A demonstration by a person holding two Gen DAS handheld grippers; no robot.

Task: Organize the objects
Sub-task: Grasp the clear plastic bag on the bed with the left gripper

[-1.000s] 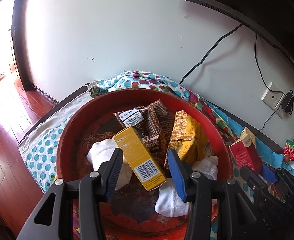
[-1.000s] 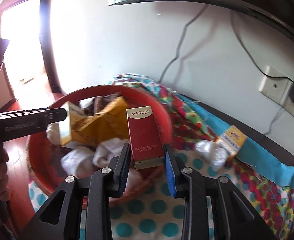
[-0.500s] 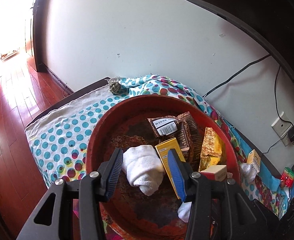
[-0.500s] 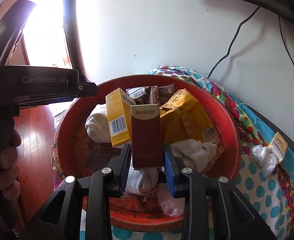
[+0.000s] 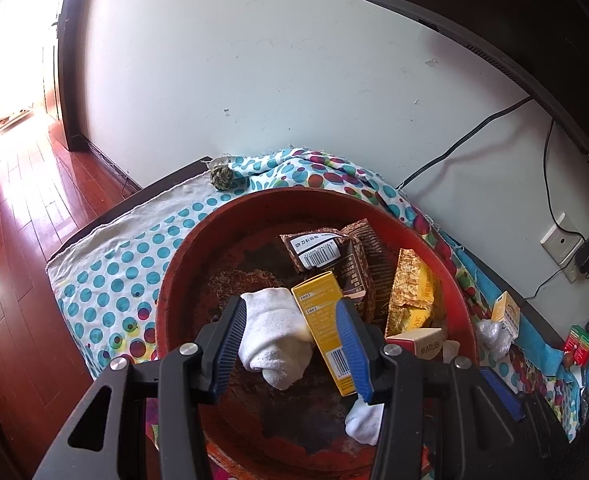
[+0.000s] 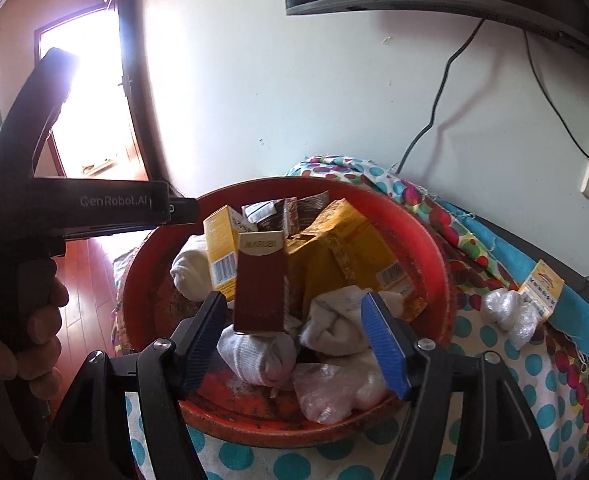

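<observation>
Daylight overexposed through doorway [image 5: 2,80] at left; glare on wooden floor [image 5: 26,208]. Cable [image 6: 434,112] shadow on wall. Strong fisheye curvature at edges. Maroon box [image 6: 260,280] slightly blurred.

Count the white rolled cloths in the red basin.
3: a left cloth behind the yellow box, a near cloth under the red box, a right cloth below the yellow pouch. More may be buried.

The left gripper [image 5: 290,344] hangs over the red basin [image 5: 198,264], its blue jaws spread wide around a rolled white sock [image 5: 274,336] and a yellow box [image 5: 326,320]. Brown packets [image 5: 334,256] lie toward the far rim, a golden pouch [image 5: 410,292] toward the right.
</observation>
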